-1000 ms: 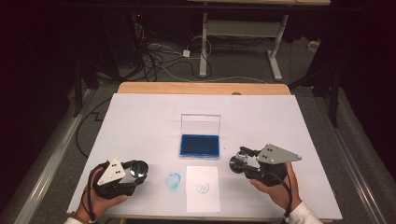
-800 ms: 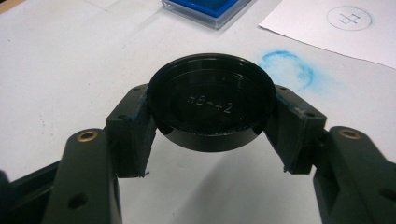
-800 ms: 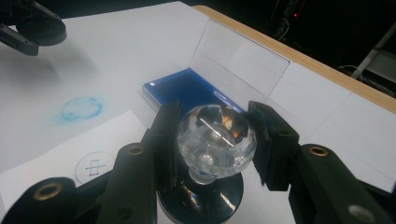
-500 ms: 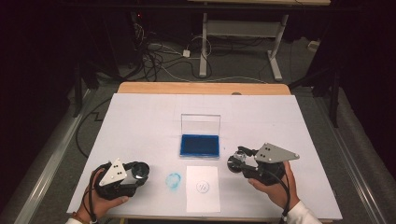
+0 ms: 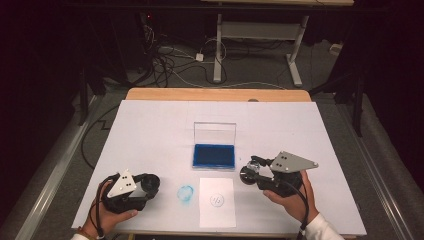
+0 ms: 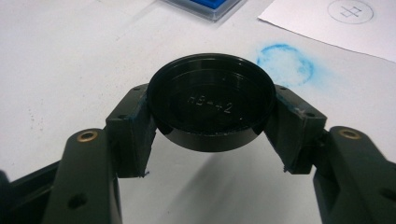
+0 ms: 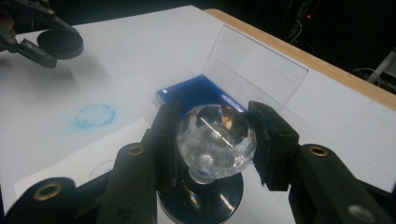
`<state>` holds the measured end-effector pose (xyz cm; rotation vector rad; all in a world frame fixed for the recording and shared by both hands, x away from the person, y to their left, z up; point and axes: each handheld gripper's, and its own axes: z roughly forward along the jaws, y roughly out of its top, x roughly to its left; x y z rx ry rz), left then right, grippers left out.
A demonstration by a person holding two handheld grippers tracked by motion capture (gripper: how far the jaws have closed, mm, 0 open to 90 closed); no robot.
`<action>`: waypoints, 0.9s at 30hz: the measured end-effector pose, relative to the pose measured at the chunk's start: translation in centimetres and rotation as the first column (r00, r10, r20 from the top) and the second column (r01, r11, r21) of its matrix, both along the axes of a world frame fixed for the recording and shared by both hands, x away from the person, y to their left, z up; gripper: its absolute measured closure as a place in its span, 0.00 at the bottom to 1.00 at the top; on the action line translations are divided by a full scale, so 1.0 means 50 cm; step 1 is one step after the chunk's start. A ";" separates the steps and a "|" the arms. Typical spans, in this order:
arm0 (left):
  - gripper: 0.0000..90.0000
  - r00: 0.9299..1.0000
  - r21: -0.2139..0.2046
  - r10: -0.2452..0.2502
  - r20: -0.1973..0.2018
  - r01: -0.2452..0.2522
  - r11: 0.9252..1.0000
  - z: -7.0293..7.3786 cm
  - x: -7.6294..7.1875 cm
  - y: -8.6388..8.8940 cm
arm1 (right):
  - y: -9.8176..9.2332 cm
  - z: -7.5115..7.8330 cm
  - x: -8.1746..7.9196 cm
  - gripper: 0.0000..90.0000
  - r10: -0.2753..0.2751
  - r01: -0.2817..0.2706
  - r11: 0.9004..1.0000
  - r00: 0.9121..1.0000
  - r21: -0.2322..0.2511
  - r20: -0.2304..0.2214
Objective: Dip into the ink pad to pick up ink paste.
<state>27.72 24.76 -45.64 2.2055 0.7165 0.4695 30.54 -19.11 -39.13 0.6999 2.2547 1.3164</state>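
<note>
Stamp with clear faceted knob (image 7: 215, 140) and round black base: clamped at the knob between the jaws of my right hand-held gripper (image 5: 248, 172), base pointing down, held just above the tabletop (image 5: 150, 130) to the right of the paper sheet. Jaws closed tight on the knob, one pad on each side.

Black round cap (image 6: 211, 100), shallow, with raised lettering inside that I cannot read for certain: gripped by its rim in my left hand-held gripper (image 5: 150, 184), jaws closed against its two sides, hollow face turned up toward the camera. Held low over the tabletop at the near left.

White paper sheet (image 5: 217, 201): lies flat near the front edge, between my two hands. Bears one round stamped mark (image 5: 217, 200) near its middle.

Blue ink smudge (image 5: 185, 193), ring-shaped: on the bare tabletop just left of the sheet, between the sheet and the cap.

Blue ink pad (image 5: 214, 156) in a clear case: beyond the sheet, toward the middle of the tabletop, its transparent lid (image 5: 214, 134) standing open and upright at the far side.

Tabletop: white covering, with a wooden edge (image 5: 215, 94) showing at the far side. Dark floor with cables (image 5: 170, 65) and a desk frame (image 5: 260, 35) beyond.
</note>
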 end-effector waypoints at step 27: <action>0.40 1.000 -0.016 0.000 -0.010 0.000 1.000 0.001 -0.002 0.004 | 0.220 -0.007 0.154 0.63 0.081 -0.084 0.994 0.995 -0.075 -0.050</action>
